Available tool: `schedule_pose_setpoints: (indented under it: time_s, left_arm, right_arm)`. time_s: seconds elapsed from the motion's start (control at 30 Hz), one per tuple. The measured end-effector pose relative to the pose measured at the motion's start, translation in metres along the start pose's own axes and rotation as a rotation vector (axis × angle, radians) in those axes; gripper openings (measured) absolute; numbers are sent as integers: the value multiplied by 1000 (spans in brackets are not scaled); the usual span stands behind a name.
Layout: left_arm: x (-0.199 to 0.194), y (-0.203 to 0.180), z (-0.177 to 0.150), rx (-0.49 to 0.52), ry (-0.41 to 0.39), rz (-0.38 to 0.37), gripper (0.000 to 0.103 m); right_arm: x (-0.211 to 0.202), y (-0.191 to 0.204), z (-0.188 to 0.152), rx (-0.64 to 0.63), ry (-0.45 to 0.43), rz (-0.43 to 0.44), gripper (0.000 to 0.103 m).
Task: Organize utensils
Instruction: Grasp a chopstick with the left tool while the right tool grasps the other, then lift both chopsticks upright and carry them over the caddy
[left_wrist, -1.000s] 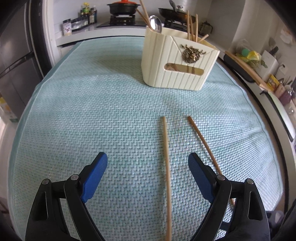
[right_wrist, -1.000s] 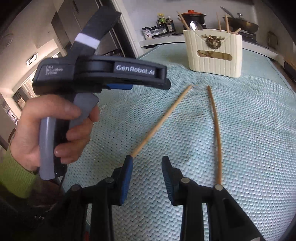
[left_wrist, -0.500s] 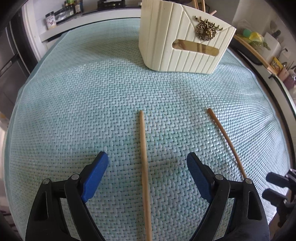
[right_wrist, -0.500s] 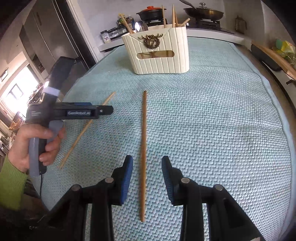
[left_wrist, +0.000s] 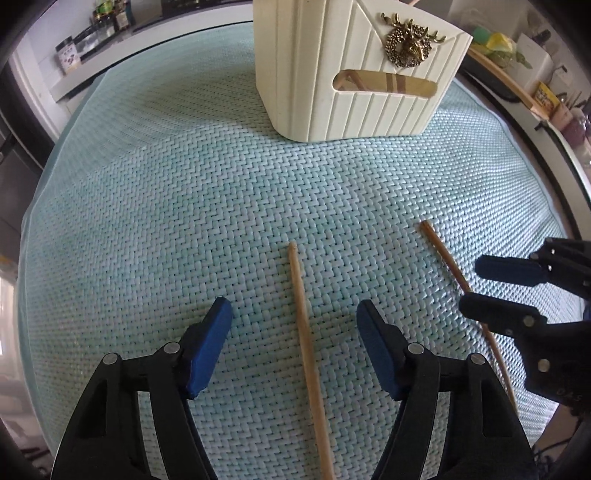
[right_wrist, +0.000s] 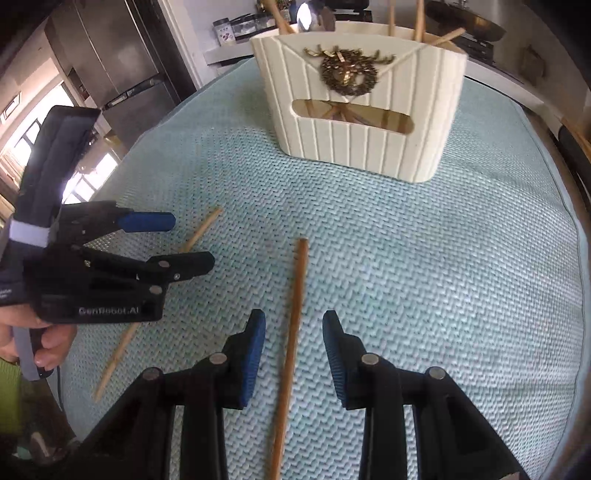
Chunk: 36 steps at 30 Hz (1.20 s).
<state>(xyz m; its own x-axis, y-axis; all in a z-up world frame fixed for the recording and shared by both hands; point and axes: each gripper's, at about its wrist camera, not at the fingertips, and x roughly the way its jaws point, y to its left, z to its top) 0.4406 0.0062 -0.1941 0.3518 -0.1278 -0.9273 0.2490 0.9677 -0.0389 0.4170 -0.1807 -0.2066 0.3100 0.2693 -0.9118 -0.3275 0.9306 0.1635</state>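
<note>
Two chopsticks lie flat on the pale green woven mat (left_wrist: 184, 192) that covers the bench, well short of the cream ribbed utensil holder (left_wrist: 354, 70) standing farther back. The paler chopstick (left_wrist: 308, 350) runs lengthwise between the blue pads of the left tongs (left_wrist: 295, 325), whose jaws are closing around it but do not yet press on it. The darker chopstick (right_wrist: 291, 332) lies just to its right, angled slightly away, and sits between the pads of the right tongs (right_wrist: 293, 332); those jaws stand part open with a gap on either side of the stick, so nothing is grasped. Each pair of tongs points steeply down at the mat. In the right wrist view a hand (right_wrist: 40, 343) with a green sleeve (right_wrist: 9, 398) holds the left tool's grip. The holder carries a brass stag-and-wreath ornament (right_wrist: 347, 72) above a slot-shaped window, and more chopsticks (right_wrist: 419, 18) and a spoon (right_wrist: 304, 13) stand inside it. Jars and a refrigerator stand behind the bench.
</note>
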Motion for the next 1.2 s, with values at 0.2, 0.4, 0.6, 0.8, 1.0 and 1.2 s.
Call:
schedule_pose_setpoints:
  time_s: [0.2, 0.4, 0.6, 0.8, 1.0, 1.2]
  left_arm:
    - [-2, -9, 0, 15, -23, 14, 43]
    - [-1, -7, -3, -18, -38, -43, 5]
    - [-27, -1, -9, -61, -111, -71, 4]
    - [-91, 7, -22, -91, -249, -98, 4]
    - [-150, 8, -35, -117, -391, -124, 4]
    - [-196, 5, -53, -145, -521, -130, 4]
  right_arm:
    - [21, 12, 15, -21, 18, -80, 30]
    - [23, 2, 18, 22, -2, -67, 6]
    - [-19, -17, 8, 128, -121, 16, 6]
    - [-95, -24, -5, 179, -300, 45, 6]
    - [-162, -14, -25, 180, -453, 34, 6]
    - [-197, 3, -53, 171, -550, -4, 6]
